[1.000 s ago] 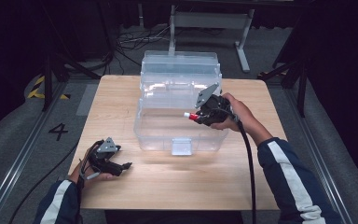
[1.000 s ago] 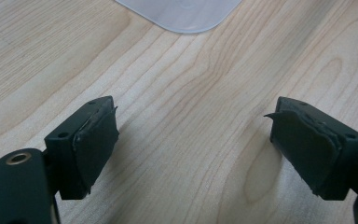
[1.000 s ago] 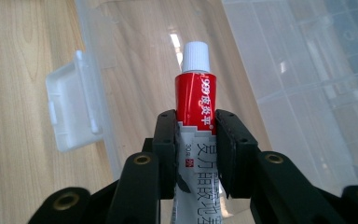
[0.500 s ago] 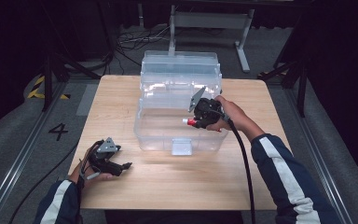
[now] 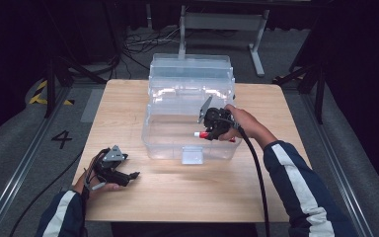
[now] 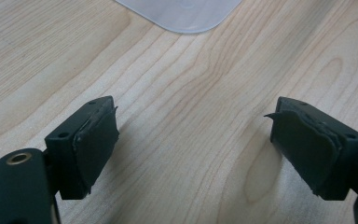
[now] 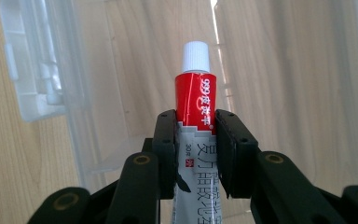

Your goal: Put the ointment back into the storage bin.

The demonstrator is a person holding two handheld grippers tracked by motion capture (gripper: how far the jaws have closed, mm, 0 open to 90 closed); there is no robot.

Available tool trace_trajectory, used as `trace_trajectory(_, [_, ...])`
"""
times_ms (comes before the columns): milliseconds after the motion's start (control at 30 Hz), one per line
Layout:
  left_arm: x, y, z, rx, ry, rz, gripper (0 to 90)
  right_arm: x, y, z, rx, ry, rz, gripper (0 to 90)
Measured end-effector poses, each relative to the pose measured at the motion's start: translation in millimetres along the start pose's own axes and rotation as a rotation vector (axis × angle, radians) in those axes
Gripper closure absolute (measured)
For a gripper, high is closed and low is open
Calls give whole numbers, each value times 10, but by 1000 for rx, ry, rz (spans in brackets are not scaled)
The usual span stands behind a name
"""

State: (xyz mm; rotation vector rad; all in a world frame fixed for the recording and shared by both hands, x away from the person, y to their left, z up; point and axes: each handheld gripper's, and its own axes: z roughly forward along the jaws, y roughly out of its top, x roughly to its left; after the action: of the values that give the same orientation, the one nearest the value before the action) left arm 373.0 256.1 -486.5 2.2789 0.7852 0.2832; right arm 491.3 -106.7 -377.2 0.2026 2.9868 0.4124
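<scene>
From above, my right gripper [image 5: 208,129] hung over the clear bin [image 5: 190,89], at the table's [image 5: 128,98] centre, to drop its tube [image 5: 200,134] inside. My left gripper [image 5: 128,175] idled at seven o'clock. Its own view showed jaws wide, empty above wood. The right view: jaws clamped on the tube [image 7: 195,93], cap at twelve.

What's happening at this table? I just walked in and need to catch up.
A person works with a gripper in each hand. The right gripper is shut on a red and white tube with a white cap, holding it over the open clear bin in the middle of the table, cap pointing into it. The tube is not yet let go. The left gripper rests near the table's front left, jaws open with nothing between them.
</scene>
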Motion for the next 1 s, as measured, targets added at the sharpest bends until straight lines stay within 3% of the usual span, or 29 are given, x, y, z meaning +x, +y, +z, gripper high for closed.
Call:
trace_trajectory(533, [0, 0, 0, 0, 0, 0, 151, 15, 23, 122, 30, 7, 1, 708])
trace_trajectory(833, [0, 0, 0, 0, 0, 0, 151, -35, -51, 177, 66, 16, 17, 706])
trace_trajectory(1000, [0, 0, 0, 0, 0, 0, 151, -33, -64, 182, 60, 21, 11, 705])
